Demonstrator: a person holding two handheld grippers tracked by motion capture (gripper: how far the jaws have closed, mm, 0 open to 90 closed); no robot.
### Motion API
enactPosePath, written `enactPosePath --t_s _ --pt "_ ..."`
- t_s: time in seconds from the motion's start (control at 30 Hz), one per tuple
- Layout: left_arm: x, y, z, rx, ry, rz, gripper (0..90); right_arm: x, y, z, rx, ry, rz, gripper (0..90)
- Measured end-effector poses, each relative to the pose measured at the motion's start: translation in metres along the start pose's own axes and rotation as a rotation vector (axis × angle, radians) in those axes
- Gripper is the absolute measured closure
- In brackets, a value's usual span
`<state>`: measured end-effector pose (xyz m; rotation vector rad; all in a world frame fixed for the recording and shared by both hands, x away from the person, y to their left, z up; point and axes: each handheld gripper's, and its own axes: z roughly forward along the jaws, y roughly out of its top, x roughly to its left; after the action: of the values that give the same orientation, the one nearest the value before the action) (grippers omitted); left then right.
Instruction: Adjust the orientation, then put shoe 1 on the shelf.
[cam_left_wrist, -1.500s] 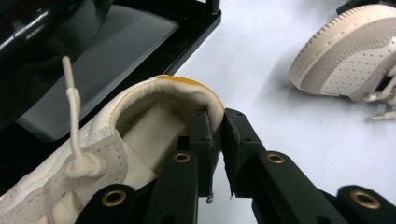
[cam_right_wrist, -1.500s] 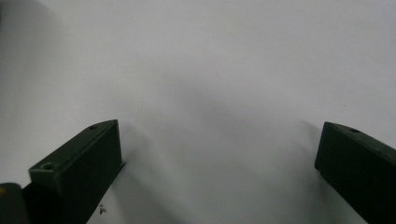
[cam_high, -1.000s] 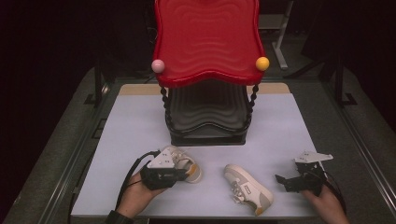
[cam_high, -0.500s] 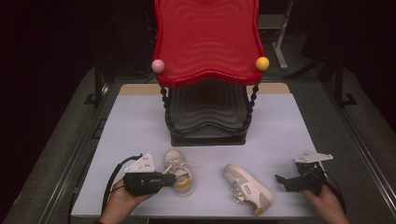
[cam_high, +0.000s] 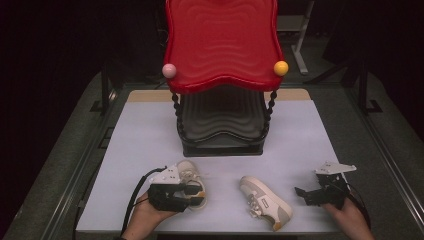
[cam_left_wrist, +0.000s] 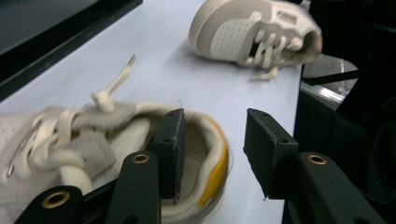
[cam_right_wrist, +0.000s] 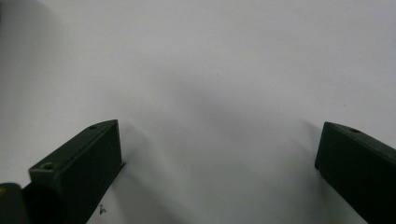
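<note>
Left claw (cam_left_wrist: 212, 154) jaws just been opening, heel rim of near-left shoe (cam_high: 192, 176) between, unpinched. Right claw (cam_right_wrist: 219, 172) wide, empty over desk (cam_high: 150, 130). Clear heel before lifting away.

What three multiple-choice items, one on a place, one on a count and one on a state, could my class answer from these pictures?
1. Where is the left gripper?
A. at the heel of the left shoe
B. on the red tray
C. under the black stand

2. How many shoes lie on the table?
A. one
B. two
C. four

3. How do the right gripper's fingers stand?
A. shut on a lace
B. shut on the right shoe
C. open over bare table

Key: 1 A, one finger sits inside the heel collar; 2 B, a pair lies apart; 3 C, nothing lies between them.
</note>
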<state>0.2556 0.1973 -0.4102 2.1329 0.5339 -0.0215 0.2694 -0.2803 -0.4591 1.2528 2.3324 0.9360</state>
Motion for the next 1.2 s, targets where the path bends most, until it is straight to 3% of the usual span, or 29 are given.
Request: enactPosePath --t_s 0.13,0.2,0.43,0.8,0.97,1.2 --pt "-0.001 -0.004 0.005 0.025 -0.003 0.000 65.1 0.000 0.000 0.000 0.000 0.000 0.000 0.0" --pt "-0.002 -0.004 0.005 0.030 0.016 0.011 67.9 0.000 0.000 0.000 0.001 0.001 0.001 0.0" --pt "0.000 -0.003 0.006 0.028 -0.008 0.009 75.6 0.000 0.000 0.000 0.001 0.001 0.000 0.0" --pt "0.001 0.002 0.005 0.041 -0.017 0.011 76.6 0.000 0.000 0.000 -0.001 0.000 0.001 0.0" --pt "-0.003 0.008 0.002 0.031 -0.041 0.013 76.3 0.000 0.000 0.000 0.000 0.000 0.000 0.0" --pt "-0.011 0.028 0.004 0.022 -0.074 0.065 76.5 0.000 0.000 0.000 0.000 -0.001 0.001 0.0"
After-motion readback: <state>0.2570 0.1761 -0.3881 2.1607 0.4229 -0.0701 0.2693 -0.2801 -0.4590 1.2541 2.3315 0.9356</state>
